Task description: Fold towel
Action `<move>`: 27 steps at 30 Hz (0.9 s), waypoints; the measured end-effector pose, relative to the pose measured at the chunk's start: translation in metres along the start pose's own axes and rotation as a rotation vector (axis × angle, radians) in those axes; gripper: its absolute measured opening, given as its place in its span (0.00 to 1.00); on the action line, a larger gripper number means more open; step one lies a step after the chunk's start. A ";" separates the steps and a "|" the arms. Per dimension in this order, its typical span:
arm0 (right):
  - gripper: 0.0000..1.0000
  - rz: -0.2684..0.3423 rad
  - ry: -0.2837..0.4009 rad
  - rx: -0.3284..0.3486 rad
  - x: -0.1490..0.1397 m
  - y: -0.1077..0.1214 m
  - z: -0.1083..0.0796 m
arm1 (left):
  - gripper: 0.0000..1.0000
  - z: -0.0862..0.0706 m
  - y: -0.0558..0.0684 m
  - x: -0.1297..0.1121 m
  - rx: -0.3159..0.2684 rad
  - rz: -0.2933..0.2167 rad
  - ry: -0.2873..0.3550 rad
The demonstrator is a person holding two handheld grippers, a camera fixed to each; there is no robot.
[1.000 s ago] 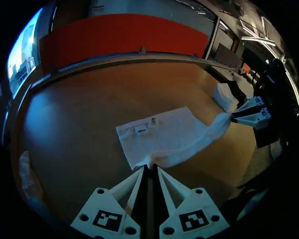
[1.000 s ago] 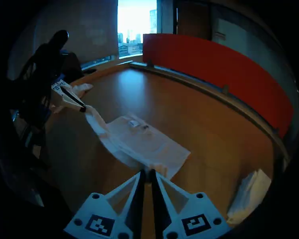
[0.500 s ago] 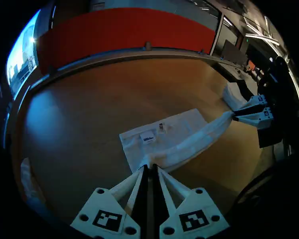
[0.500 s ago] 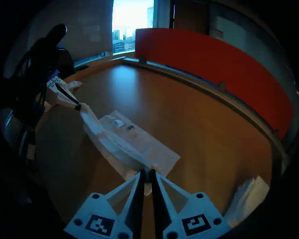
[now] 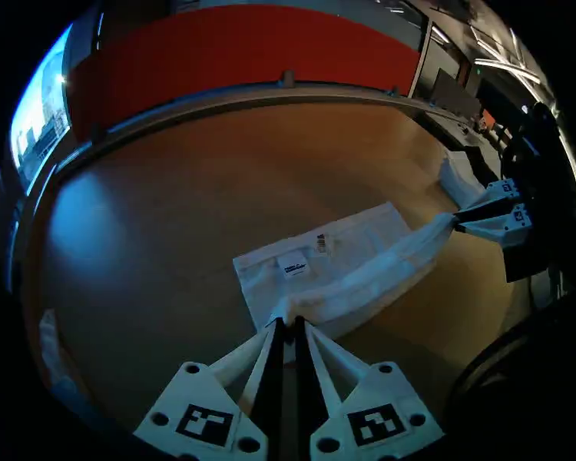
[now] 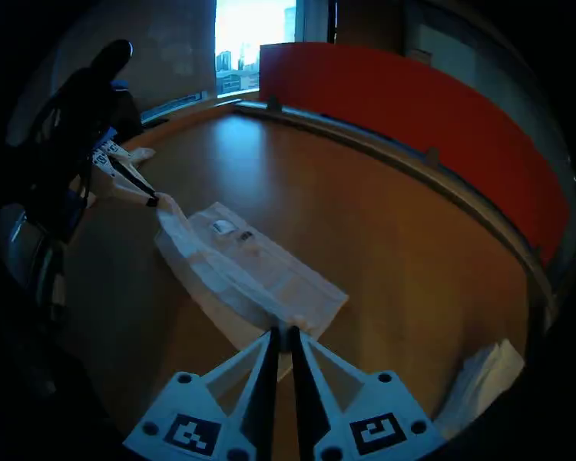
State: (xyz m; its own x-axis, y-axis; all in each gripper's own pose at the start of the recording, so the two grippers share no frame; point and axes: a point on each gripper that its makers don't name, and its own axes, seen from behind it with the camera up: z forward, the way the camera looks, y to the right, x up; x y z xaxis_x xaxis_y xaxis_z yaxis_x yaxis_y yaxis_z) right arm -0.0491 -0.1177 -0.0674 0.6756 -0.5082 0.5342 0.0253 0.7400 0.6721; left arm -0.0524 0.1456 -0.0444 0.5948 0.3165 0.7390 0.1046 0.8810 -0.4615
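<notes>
Two small sewn-in labels sit on the white towel (image 5: 342, 257): a pale tag (image 5: 293, 268) and a darker barcode-like tag (image 5: 321, 243) just beside it. Their print is too small to read. Black-and-white square markers (image 5: 208, 425) show on the backs of the gripper fingers at the bottom of both views. In the left gripper view, the left gripper (image 5: 288, 323) reaches in from bottom centre, its fingers clenched on one near corner of the towel. In the right gripper view, the right gripper (image 6: 282, 332) comes in the same way from bottom centre, its fingers pinched together on the other near corner. The towel's far part lies flat on the brown wooden surface (image 5: 173, 192) in mid frame. Its near edge is lifted off the surface and hangs as a bunched band between the two grippers. In the right gripper view, the person (image 6: 81, 100) holding the tools is a dark shape at the upper left, with hands and arms too dim to make out. A folded white cloth (image 5: 458, 175) lies at the right of the left gripper view, partly cut off. Another pale cloth (image 6: 480, 376) is half lost at the dark lower right of the right gripper view. A red panel (image 5: 234, 46) runs behind the surface, with a bright window (image 6: 249, 38) beside it.
</notes>
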 end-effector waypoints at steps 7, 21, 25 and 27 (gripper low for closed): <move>0.11 0.012 -0.035 -0.005 -0.012 0.007 0.018 | 0.11 0.020 -0.005 -0.006 0.016 -0.007 -0.019; 0.12 0.059 -0.064 -0.025 -0.021 0.021 0.045 | 0.21 0.047 -0.025 -0.007 0.069 -0.004 -0.036; 0.13 0.067 -0.064 -0.033 -0.020 0.027 0.051 | 0.25 0.053 -0.033 -0.004 0.090 0.005 -0.033; 0.13 0.071 -0.064 -0.032 -0.019 0.029 0.054 | 0.26 0.056 -0.037 -0.002 0.098 0.006 -0.032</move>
State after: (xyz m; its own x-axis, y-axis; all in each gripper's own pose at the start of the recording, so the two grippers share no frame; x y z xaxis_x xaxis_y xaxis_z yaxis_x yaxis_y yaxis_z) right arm -0.1010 -0.1104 -0.0304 0.6280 -0.4800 0.6125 0.0026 0.7884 0.6151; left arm -0.1026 0.1323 -0.0013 0.5692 0.3318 0.7522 0.0212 0.9087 -0.4169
